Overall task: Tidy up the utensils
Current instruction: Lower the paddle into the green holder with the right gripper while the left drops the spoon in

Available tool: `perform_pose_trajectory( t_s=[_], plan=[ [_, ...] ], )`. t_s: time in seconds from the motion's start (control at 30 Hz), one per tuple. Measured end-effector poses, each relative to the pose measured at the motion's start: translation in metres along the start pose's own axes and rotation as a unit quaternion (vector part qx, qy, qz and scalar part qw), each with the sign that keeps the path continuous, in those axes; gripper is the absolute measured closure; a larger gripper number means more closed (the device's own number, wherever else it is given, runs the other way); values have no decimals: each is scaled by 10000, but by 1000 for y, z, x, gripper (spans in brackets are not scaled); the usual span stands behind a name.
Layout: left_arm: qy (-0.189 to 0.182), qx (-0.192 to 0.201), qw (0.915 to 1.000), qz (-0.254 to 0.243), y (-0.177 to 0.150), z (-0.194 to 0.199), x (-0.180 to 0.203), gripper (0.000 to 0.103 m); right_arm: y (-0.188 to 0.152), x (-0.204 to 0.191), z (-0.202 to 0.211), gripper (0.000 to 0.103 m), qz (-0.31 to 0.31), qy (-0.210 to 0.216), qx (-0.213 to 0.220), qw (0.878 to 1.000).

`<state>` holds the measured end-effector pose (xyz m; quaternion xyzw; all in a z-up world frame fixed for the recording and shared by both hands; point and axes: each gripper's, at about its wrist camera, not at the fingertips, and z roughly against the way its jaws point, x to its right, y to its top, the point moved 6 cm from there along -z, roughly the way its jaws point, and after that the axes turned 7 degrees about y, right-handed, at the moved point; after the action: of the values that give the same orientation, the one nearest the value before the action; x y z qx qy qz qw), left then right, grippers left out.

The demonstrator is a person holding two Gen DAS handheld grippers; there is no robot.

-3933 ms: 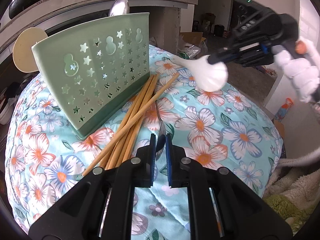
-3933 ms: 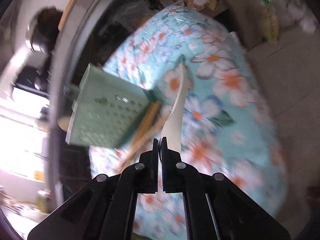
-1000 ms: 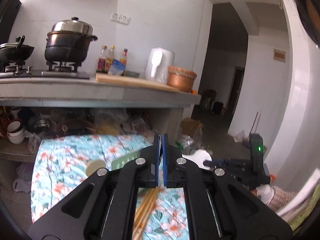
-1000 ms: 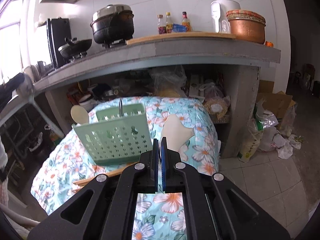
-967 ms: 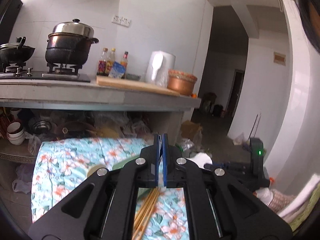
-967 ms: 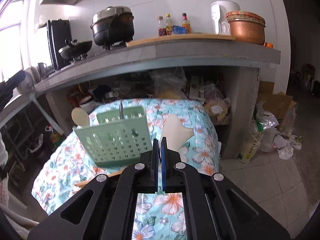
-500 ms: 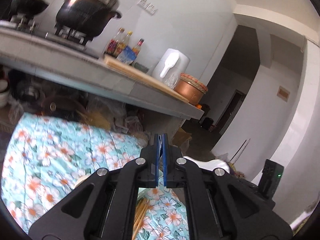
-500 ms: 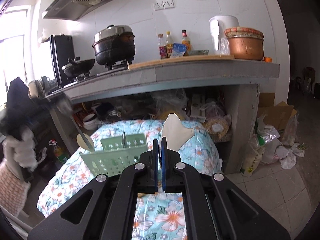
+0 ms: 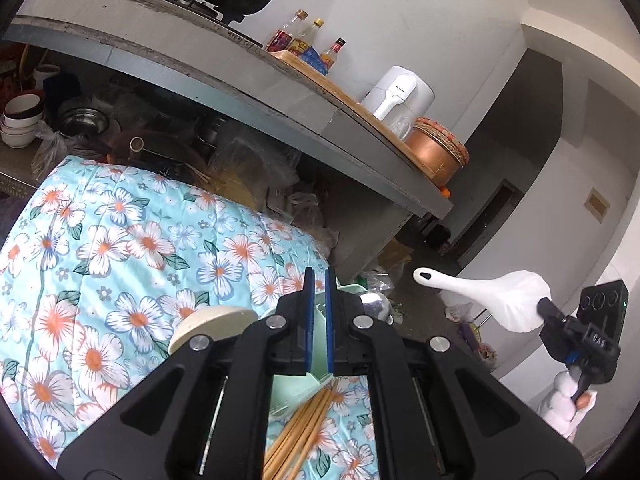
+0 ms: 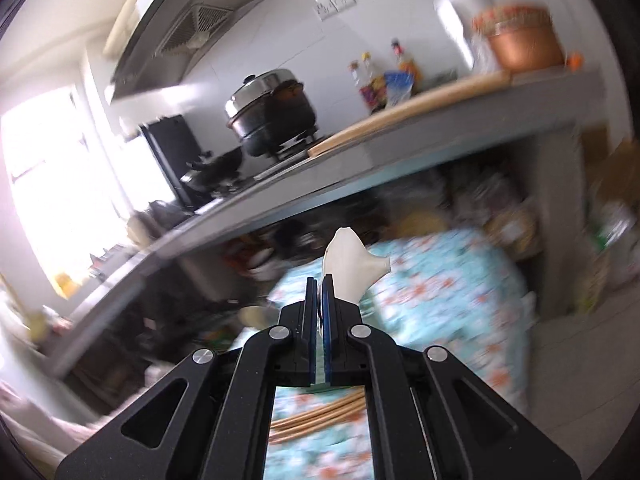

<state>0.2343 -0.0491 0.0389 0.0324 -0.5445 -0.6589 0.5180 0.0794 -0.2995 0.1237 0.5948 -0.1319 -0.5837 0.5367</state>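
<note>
while the right tongs (image 10: 319,284) are clamped on the bowl end of the white ladle (image 9: 496,294), handle pointing out into the room, the ladle hangs in the air, well clear of the floral cloth (image 9: 120,248) over the worktop. right-wrist view is motion-blurred; the ladle bowl shows just past the blue pads.

left tongs (image 9: 317,280): pads drawn together to a narrow slit, nothing seen between them. they sit low over the green holder (image 9: 320,308), which is mostly hidden behind the tongs' frame. a round cream spoon head (image 9: 212,322) and a shiny metal spoon (image 9: 374,304) stick up from about the holder; i cannot tell which slot each is in. a bundle of chopsticks (image 9: 304,428) lies loose on the cloth just beside the holder's base.

judgement: step in hand is carrying the ladle to the holder and dropping it in handle-first.

how to do it well:
- turn the wrist so the handle points down before coming over the holder; right now it lies nearly level.
- aim for an open slot, away from the two spoons already standing there.
- lower until the handle is well inside before letting go; the bowl is the heavy end and could tip the ladle out.
- holder looks light; left tongs could steady its rim if it rocks.
- chopsticks remain to be done.
</note>
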Motion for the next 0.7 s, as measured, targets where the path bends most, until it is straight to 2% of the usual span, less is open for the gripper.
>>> perform_pose_trajectory(
  t_s=[0.07, 0.13, 0.4, 0.47, 0.57, 0.7],
  plan=[
    [12, 2, 10000, -43, -1, 0, 0, 93, 1, 7, -4, 101, -425, 345, -166, 9984],
    [90, 42, 9999, -129, -3, 2, 1, 88, 1, 15, -10, 101, -754, 516, -317, 9953],
    [379, 97, 9976, -565, -19, 19, 12, 69, 0, 18, -37, 100, -1046, 490, -771, 9903],
    [466, 88, 9967, -657, -26, 25, 13, 59, 3, 18, -45, 100, -1055, 420, -901, 9894],
    [574, 39, 9958, -714, -39, 33, 10, 49, 9, 21, -60, 100, -1197, 363, -1152, 9854],
    [761, -29, 9934, -859, -58, 45, 4, 44, 18, 30, -90, 99, -1493, 344, -1472, 9772]
  ],
)
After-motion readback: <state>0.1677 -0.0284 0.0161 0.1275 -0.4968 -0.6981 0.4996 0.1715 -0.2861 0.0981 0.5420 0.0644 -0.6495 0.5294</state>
